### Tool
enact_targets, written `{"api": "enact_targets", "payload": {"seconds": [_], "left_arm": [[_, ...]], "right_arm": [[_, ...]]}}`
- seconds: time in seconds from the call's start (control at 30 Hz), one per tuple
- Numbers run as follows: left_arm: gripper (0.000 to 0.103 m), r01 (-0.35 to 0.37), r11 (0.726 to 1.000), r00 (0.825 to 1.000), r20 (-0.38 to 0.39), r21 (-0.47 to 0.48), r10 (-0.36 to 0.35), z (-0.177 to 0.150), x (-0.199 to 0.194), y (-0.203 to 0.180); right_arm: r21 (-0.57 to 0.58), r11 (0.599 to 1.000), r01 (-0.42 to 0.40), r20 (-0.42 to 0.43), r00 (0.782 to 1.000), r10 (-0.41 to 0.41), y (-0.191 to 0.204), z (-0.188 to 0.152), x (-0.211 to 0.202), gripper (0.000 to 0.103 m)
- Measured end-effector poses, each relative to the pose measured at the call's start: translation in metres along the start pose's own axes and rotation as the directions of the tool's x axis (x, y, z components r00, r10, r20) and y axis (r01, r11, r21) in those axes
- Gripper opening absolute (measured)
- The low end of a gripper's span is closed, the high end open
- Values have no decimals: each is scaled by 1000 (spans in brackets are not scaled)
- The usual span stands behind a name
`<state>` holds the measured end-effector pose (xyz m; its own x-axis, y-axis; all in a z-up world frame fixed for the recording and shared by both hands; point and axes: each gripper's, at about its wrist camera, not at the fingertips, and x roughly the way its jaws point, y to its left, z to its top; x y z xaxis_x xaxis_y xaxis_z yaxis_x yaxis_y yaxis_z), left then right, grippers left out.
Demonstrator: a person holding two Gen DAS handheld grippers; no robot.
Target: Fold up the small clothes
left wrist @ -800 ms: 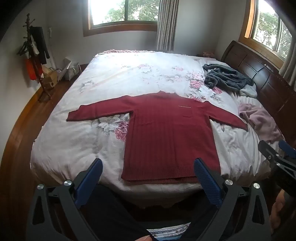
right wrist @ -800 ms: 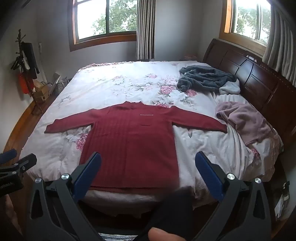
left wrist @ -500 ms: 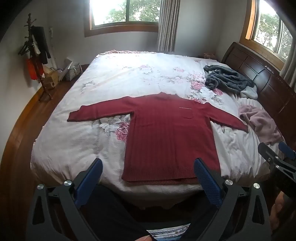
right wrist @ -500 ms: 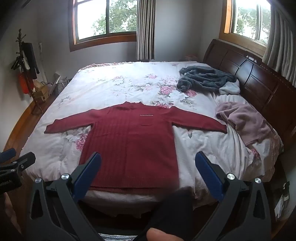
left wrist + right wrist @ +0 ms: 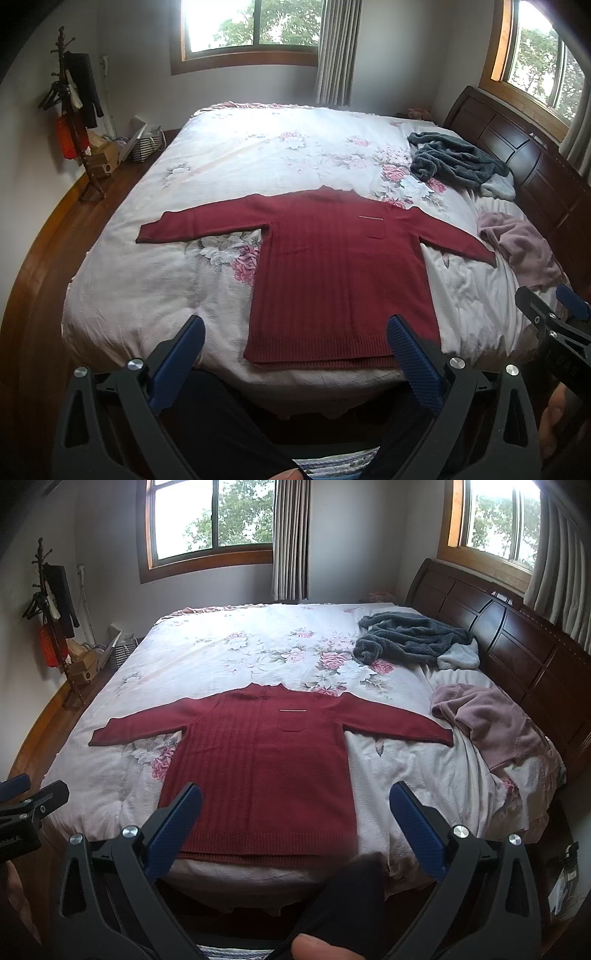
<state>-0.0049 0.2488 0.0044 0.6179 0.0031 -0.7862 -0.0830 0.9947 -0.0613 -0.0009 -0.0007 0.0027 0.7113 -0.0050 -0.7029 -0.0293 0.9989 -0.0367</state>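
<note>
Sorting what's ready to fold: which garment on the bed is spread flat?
The red sweater, sleeves outstretched; the grey garment and pink garment lie crumpled.

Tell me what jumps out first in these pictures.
A dark red sweater lies flat, sleeves spread, near the front edge of a floral bed. By the wooden headboard on the right sit a crumpled grey blanket and a pink garment. Both grippers, left and right, hover open.

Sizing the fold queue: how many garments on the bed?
3: red sweater flat near the front edge, grey fleece and pink garment by the headboard. More could be bundled.
</note>
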Motion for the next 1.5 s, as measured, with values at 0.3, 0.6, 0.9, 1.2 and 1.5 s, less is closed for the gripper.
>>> {"api": "enact_targets", "payload": {"seconds": [0.3, 0.6, 0.9, 1.2, 1.5], "left_arm": [[99, -5, 1000, 1000, 3, -3, 5, 2, -3, 3], [99, -8, 1000, 1000, 12, -9, 8, 4, -6, 6], [99, -11, 1000, 1000, 16, -9, 11, 6, -9, 6], [99, -15, 1000, 999, 37, -10, 16, 3, -16, 6], [99, -18, 1000, 999, 40, -12, 18, 3, -16, 6]], "right_arm": [[1, 1000, -3, 0, 1000, 3, -1, 0, 0, 100], [2, 1000, -4, 0, 1000, 4, 4, -1, 0, 100], [2, 1000, -6, 0, 1000, 6, 4, 0, 0, 100], [-2, 1000, -10, 10, 1000, 10, 10, 4, -2, 100], [-3, 1000, -9, 12, 1000, 9, 12, 5, -2, 100]]}}
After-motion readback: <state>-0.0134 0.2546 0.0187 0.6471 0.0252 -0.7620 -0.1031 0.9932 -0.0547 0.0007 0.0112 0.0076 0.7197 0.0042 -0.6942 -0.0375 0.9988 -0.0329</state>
